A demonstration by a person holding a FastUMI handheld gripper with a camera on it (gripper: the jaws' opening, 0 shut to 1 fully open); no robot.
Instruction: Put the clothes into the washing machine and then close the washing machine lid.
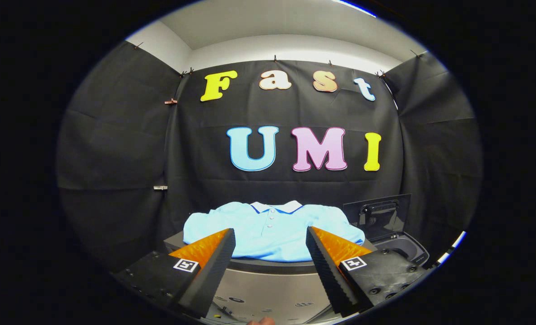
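A light blue polo shirt with a white collar lies spread flat on a raised dark surface just beyond my fingers. My gripper is open, its fingers wide apart with nothing between them, aimed at the shirt's lower middle. To the right of the shirt stands the washing machine, its dark lid raised upright behind the open tub. The tub's inside is mostly hidden behind my right finger.
A grey panel with small markings lies below and between my fingers, in front of the shirt's platform. Black cloth walls close in the booth behind and on both sides. A fingertip of a person shows below my gripper.
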